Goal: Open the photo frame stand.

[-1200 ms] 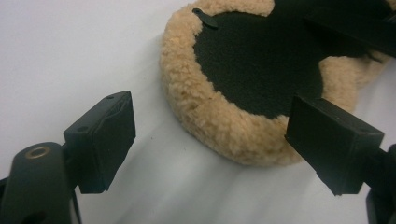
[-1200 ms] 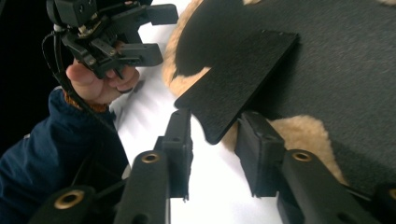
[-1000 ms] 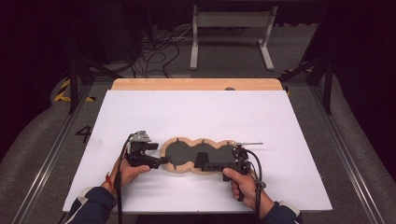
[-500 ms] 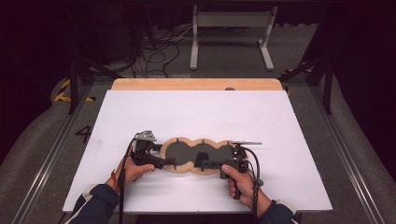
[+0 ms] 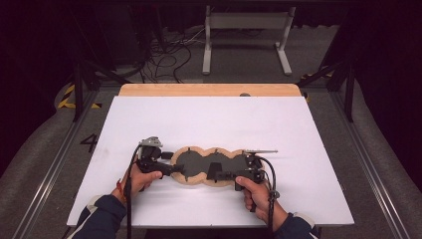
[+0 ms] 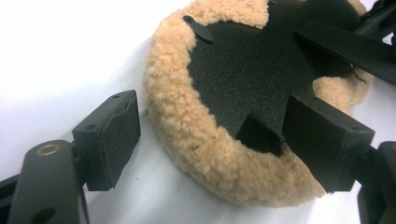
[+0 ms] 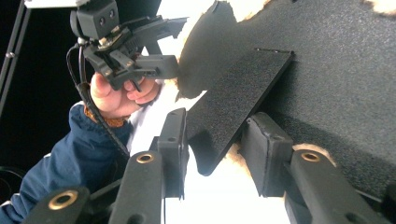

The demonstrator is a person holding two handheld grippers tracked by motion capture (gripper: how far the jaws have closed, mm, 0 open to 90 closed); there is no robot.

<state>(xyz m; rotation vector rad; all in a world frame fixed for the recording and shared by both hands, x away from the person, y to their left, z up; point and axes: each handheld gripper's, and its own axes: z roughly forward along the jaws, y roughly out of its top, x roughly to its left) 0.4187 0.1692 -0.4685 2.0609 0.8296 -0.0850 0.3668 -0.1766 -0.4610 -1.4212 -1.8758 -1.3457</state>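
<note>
Writing is seen only beside the white table (image 5: 308,129), where a dark "4" (image 5: 90,143) is marked on the grey floor. At the left end of the tan fleecy, three-lobed pad with a black backing (image 5: 196,164), lying near the table's front edge, the left gripper (image 5: 175,170) is held level, jaws released astride the rim. At the right end, the right gripper (image 5: 215,174) has been closing, its jaws astride a raised black flap (image 7: 233,102); contact cannot be told.

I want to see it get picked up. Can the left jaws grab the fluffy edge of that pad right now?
Probably yes. The left gripper stands open with the tan fleece rim of the fleece pad between its jaws, one jaw over the black backing, one outside on the white table. Nothing blocks closing.
</note>
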